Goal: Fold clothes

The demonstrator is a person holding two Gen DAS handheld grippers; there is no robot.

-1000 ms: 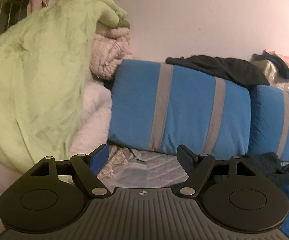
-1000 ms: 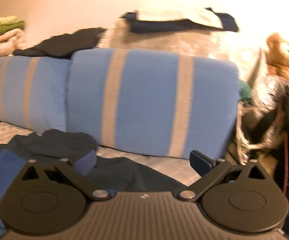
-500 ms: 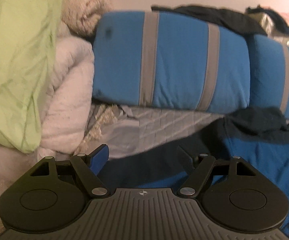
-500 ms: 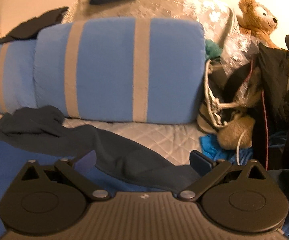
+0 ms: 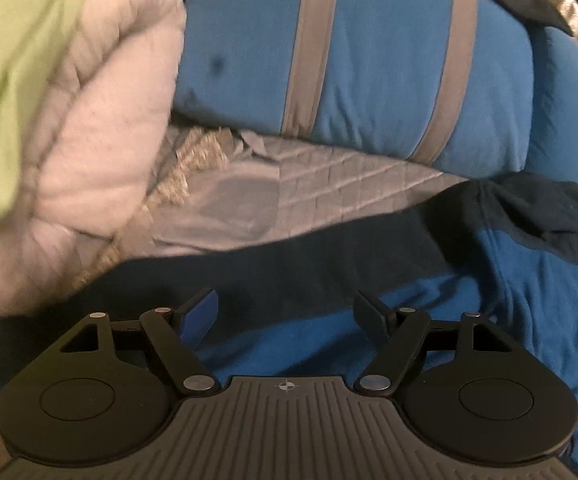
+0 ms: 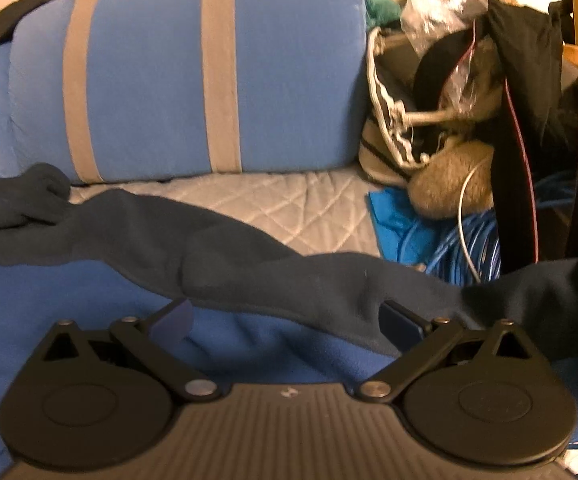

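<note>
- The blue sweatshirt with navy trim (image 5: 529, 312) is spread on the quilted bedspread (image 5: 329, 184), directly beneath both tongs.
- The left gripper (image 5: 287, 314) is held agape, empty.
- The right gripper (image 6: 285, 320) is likewise spread, nothing grasped.

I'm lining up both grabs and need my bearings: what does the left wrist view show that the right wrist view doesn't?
Left wrist only: a green blanket and a pale quilted comforter piled on the left.

Right wrist only: a clutter pile with a tan plush toy, coiled blue cable and a dark bag.

Both: the blue garment with dark trim, the blue pillow with grey stripes, the quilted grey bedcover, and an open tool, left and right.
</note>
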